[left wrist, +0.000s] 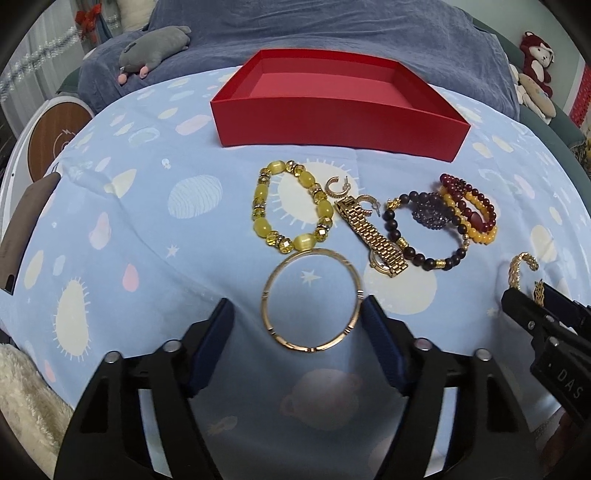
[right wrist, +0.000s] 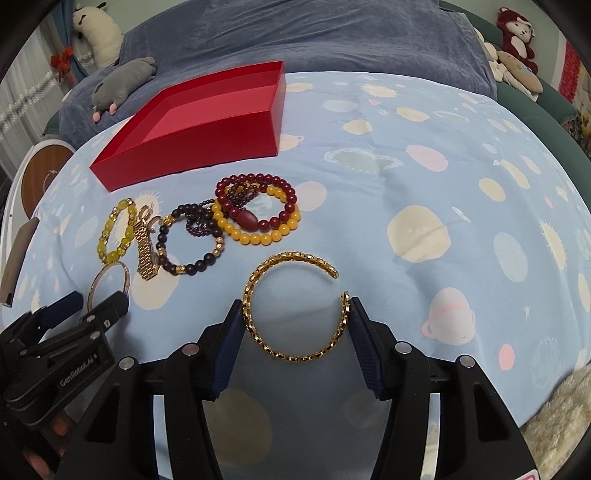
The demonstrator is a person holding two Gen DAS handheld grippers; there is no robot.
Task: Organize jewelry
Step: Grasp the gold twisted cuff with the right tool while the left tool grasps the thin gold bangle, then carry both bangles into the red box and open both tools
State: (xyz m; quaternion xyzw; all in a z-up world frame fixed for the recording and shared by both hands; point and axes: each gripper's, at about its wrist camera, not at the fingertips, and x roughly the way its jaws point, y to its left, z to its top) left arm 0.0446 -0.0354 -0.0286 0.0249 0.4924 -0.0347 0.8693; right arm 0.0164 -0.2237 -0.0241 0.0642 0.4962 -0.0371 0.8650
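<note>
A plain gold bangle (left wrist: 312,301) lies flat on the blue patterned cloth between the fingers of my left gripper (left wrist: 295,319). The right pad touches its rim; the left pad stands apart from it, so the gripper is open. My right gripper (right wrist: 296,315) is shut on a gold chain cuff (right wrist: 291,356), with both pads against its sides. An empty red box (left wrist: 332,122) sits behind the jewelry. Between box and grippers lie a yellow bead bracelet (left wrist: 261,192), a gold watch (left wrist: 373,232), two hoop earrings (left wrist: 334,186), a dark bead bracelet (left wrist: 410,253) and stacked red and yellow bead bracelets (right wrist: 258,221).
A dark blue blanket (left wrist: 332,33) with a grey plush toy (left wrist: 155,48) lies beyond the box. More plush toys (right wrist: 517,33) sit at the far right. A round white device with a wooden top (left wrist: 55,140) stands at the left edge; cream fluffy fabric (left wrist: 22,398) is near left.
</note>
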